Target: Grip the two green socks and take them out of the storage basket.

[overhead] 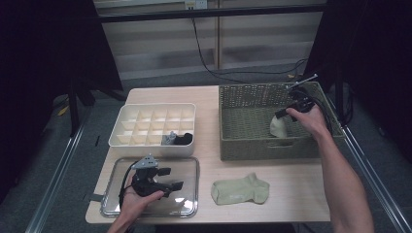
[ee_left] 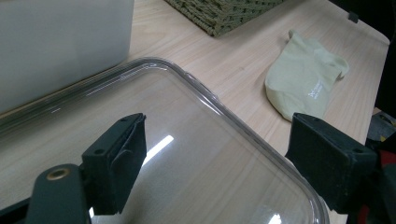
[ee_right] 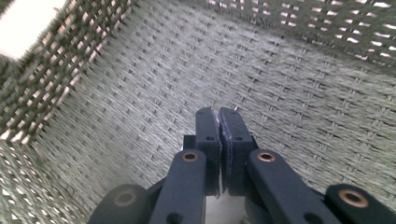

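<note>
- Woven olive-green basket (overhead: 243, 145) is sitting at the right side of the wooden table (overhead: 209, 121); every place below is being given relative to this basket.
- Inside the basket, toward its right end, the right gripper (overhead: 281, 114) is reaching down with its jaws pressed together; in the right gripper view the two black pads are meeting face to face above the woven floor (ee_right: 140, 93).
- A pale sock (overhead: 278, 127) is hanging below that gripper inside the basket in the high view; a sliver of pale cloth seems to be showing between the jaws lower down in the right gripper view, so the claw appears to be pinching it.
- Just in front of the basket, a second pale green sock (overhead: 240, 189) is lying flat on the table.
- Left of the basket, a white divided organizer box (overhead: 150, 145) is holding dark and grey socks (overhead: 177, 139) in a near cell.
- Left and in front of the basket, the left gripper (overhead: 170, 178) is hovering over a clear plastic lid (ee_left: 219, 154), its jaws standing wide apart with nothing between them.
</note>
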A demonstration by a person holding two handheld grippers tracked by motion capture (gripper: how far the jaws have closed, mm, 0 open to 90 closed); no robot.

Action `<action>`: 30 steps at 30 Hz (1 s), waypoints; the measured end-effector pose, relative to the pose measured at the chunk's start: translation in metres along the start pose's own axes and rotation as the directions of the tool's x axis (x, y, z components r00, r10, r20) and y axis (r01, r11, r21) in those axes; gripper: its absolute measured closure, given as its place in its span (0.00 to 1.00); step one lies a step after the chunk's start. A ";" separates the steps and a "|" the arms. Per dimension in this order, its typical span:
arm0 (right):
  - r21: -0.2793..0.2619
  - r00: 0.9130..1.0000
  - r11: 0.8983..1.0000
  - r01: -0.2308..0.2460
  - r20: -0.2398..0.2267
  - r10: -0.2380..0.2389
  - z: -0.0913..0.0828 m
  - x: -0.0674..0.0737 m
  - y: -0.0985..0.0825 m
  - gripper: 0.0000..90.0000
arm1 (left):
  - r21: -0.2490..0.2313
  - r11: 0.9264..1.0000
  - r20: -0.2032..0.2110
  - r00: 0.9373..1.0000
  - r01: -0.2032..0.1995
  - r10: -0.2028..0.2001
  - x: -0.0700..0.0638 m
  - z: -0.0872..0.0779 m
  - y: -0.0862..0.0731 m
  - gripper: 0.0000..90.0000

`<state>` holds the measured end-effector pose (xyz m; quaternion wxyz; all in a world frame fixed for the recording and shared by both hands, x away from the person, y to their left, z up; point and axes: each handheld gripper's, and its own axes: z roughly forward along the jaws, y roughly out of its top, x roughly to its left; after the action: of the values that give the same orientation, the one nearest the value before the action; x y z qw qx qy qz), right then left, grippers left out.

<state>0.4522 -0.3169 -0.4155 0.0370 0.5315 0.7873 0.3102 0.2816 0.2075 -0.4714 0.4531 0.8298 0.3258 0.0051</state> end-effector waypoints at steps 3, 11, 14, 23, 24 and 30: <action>-0.028 1.000 1.000 0.005 -0.011 -0.006 -0.003 0.001 0.001 0.97 | -0.001 1.000 0.002 1.000 0.002 -0.002 0.000 0.001 0.000 0.21; -0.107 0.998 0.994 0.019 -0.049 -0.025 -0.012 0.010 0.000 0.97 | -0.009 1.000 -0.003 1.000 -0.004 0.004 -0.001 -0.001 0.000 0.21; -0.136 0.997 0.991 0.020 -0.068 -0.030 -0.014 0.015 0.001 0.97 | -0.006 1.000 -0.003 1.000 -0.008 0.008 -0.001 -0.001 0.000 0.21; -0.202 0.994 0.979 0.026 -0.102 -0.048 -0.019 0.026 0.002 0.97 | -0.004 1.000 -0.010 1.000 -0.005 0.005 -0.002 0.001 0.001 0.21; -0.215 0.993 0.976 0.025 -0.109 -0.050 -0.021 0.027 0.002 0.97 | -0.006 1.000 -0.010 1.000 -0.004 0.004 -0.003 0.001 0.001 0.21; -0.264 0.990 0.965 0.014 -0.132 -0.050 -0.034 0.036 -0.003 0.97 | -0.026 1.000 -0.021 1.000 0.019 -0.019 -0.001 -0.002 0.000 0.21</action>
<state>0.4213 -0.3021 -0.3800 0.0577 0.4866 0.7485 0.4467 0.2803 0.2085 -0.4704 0.4602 0.8207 0.3382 0.0136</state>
